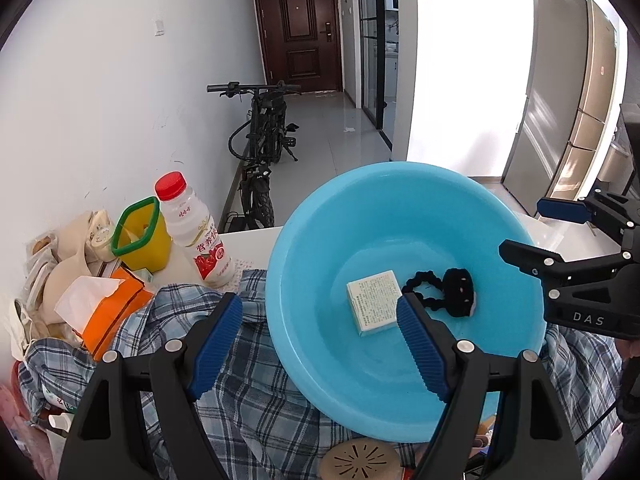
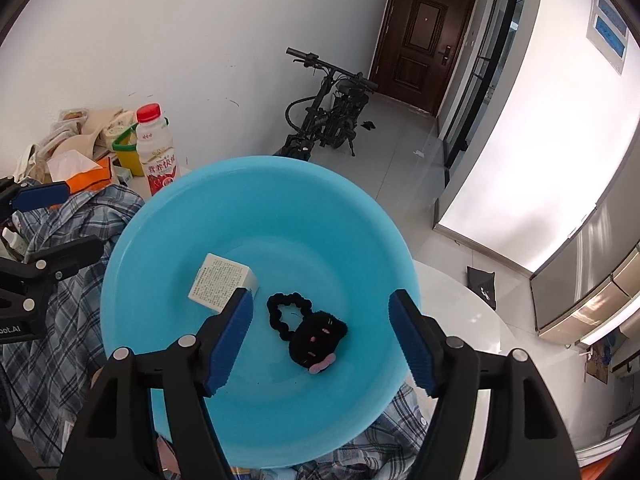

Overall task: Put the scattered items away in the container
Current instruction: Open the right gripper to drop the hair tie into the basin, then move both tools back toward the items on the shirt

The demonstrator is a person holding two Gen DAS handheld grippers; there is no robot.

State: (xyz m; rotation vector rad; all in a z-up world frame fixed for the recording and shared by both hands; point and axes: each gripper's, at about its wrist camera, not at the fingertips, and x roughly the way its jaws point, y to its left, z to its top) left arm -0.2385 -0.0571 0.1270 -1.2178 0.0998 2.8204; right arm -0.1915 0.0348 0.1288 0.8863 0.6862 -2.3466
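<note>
A blue plastic basin [image 1: 320, 240] [image 2: 280, 200] rests on a plaid shirt [image 1: 248, 408] [image 2: 76, 264] on the table. Inside lie a small white printed box [image 1: 374, 302] [image 2: 222, 280] and a black scrunchie with a fuzzy black charm [image 1: 448, 292] [image 2: 308, 326]. My left gripper [image 1: 320, 312] is open and empty, straddling the basin's left rim. My right gripper [image 2: 322, 308] is open and empty above the basin, over the scrunchie; it also shows in the left wrist view [image 1: 532, 228].
A red-capped drink bottle [image 1: 194, 232] [image 2: 156, 152], a yellow cup with a green rim [image 1: 140, 234], an orange tissue pack [image 1: 104, 304] [image 2: 82, 174] and bags crowd the table's left. A round perforated disc [image 1: 360, 460] lies below the basin. A bicycle [image 1: 260, 148] stands behind.
</note>
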